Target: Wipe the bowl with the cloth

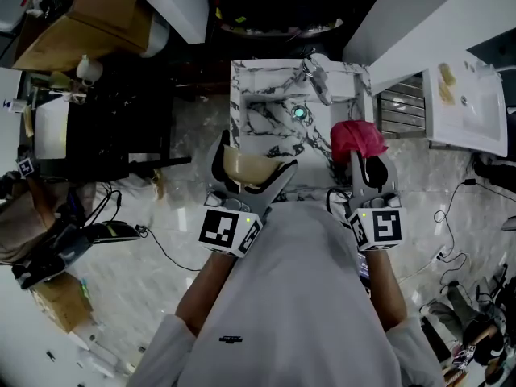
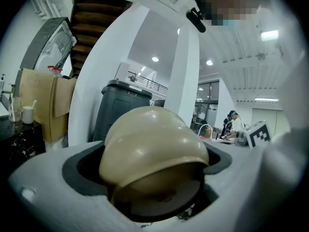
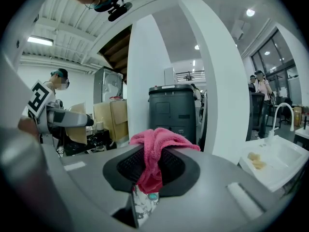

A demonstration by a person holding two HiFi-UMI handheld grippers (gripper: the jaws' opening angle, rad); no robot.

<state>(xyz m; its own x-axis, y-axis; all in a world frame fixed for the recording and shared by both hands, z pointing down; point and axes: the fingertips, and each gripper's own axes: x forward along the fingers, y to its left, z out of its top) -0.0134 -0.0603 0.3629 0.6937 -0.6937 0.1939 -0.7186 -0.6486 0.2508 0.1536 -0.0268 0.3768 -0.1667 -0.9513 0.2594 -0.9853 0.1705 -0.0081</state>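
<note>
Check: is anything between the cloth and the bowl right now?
Nothing visible. The left gripper holds the bowl, the right gripper holds the cloth, and only open space above the sink separates them.

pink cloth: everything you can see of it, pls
The cloth is pink-red, soft terry-like fabric, crumpled. The right gripper is shut on it: its middle is pinched between the jaws, a fold spills over their tips, an end hangs below. It is held in the air over the right side of the marble sink, touching only the jaws, apart from the bowl in the left gripper.
</note>
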